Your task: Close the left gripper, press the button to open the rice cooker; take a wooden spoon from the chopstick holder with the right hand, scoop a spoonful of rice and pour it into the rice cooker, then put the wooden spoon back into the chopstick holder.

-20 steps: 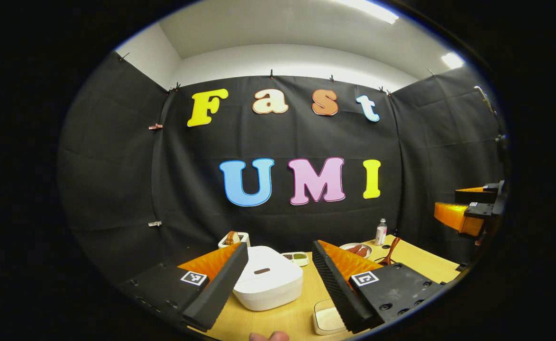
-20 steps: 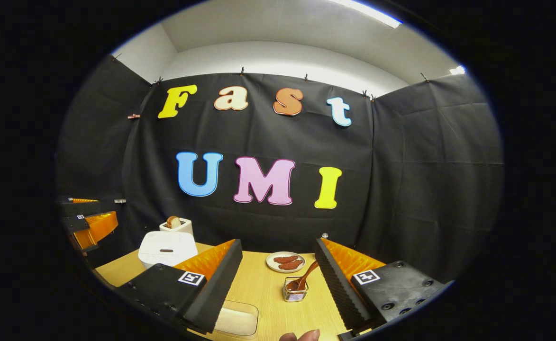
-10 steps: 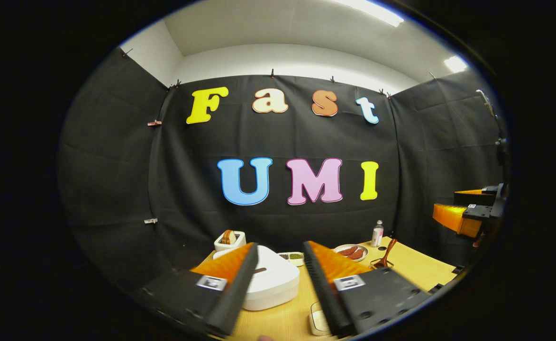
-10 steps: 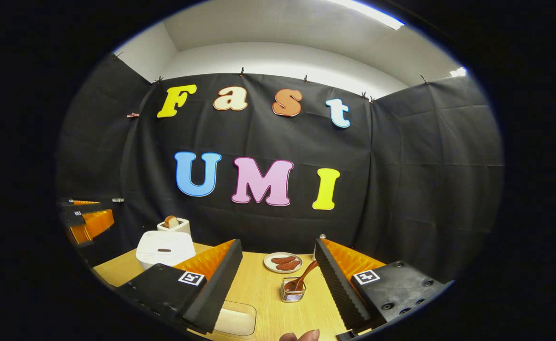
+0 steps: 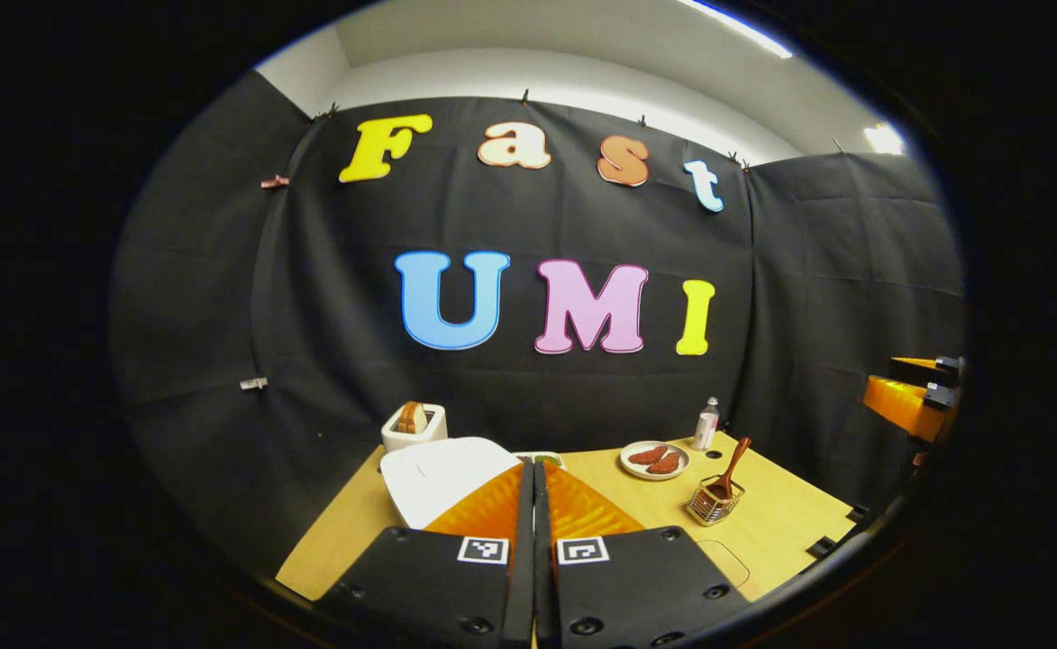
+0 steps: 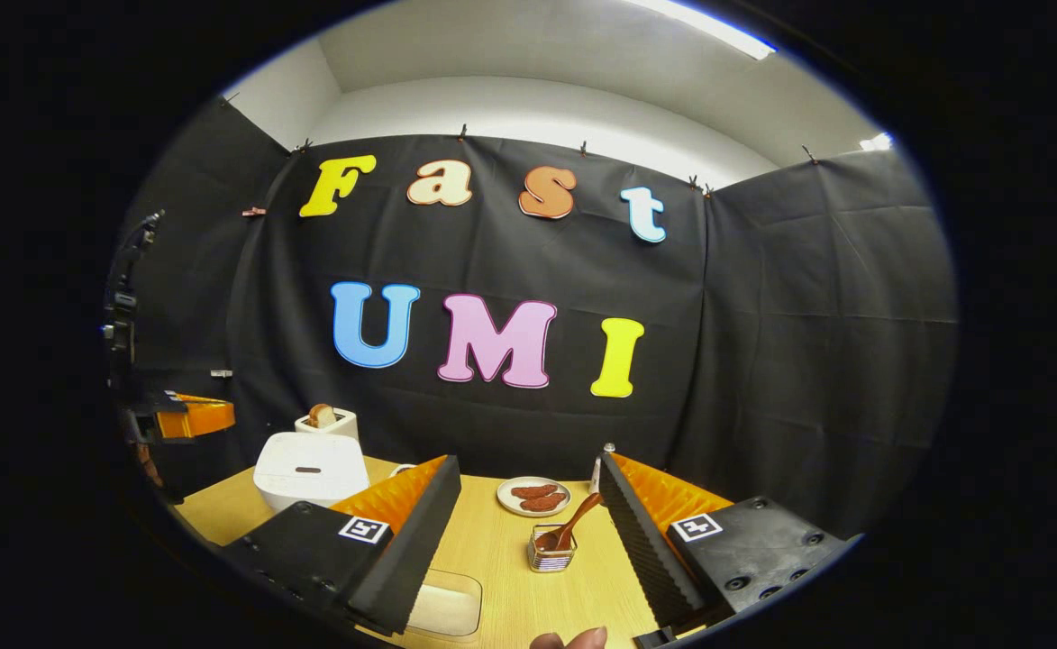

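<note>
Each gripper, left gripper (image 5: 533, 505) and right gripper (image 6: 528, 523), has a black screwed body, a square black-and-white marker tag, and ridged, perhaps ribbed-plastic, wedge fingers.

No wording can be read on anything on the desk (image 5: 789, 523).
Square black-and-white code tags (image 5: 483, 550) are carried on the finger bases of the left gripper (image 5: 533, 469) and the right gripper (image 6: 528, 461). The label on the small bottle (image 5: 706, 424) near the desk's far edge is too small to be read.
</note>
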Demonstrator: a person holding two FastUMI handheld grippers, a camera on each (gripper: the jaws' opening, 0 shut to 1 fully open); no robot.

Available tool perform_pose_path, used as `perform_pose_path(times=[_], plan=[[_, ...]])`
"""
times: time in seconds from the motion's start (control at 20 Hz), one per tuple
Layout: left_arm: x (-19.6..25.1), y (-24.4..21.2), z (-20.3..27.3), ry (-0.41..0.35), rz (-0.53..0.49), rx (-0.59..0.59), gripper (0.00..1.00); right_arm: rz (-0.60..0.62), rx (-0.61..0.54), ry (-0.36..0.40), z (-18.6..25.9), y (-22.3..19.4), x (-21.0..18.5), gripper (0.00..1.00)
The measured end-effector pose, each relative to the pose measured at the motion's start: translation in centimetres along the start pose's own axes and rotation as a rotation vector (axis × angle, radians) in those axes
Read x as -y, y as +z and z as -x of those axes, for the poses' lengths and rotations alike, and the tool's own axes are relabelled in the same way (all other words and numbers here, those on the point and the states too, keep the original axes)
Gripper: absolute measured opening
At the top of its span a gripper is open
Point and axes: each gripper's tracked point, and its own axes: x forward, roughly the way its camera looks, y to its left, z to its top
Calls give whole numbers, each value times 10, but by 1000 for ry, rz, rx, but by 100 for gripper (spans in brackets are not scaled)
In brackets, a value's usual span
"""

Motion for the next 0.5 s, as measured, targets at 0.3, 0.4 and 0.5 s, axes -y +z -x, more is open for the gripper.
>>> perform_pose_path(times=[0.3, 0.4, 0.5], plan=[[-39, -33, -89, -73, 50, -151, 5, 9, -25, -40, 1, -6, 21, 98], [-53, -51, -111, -70, 46, -209, 6, 9, -37, -62, 2, -9, 30, 97], [-58, -69, -128, -97, 59, -267, 5, 18, -43, -86, 4, -12, 40, 98]])
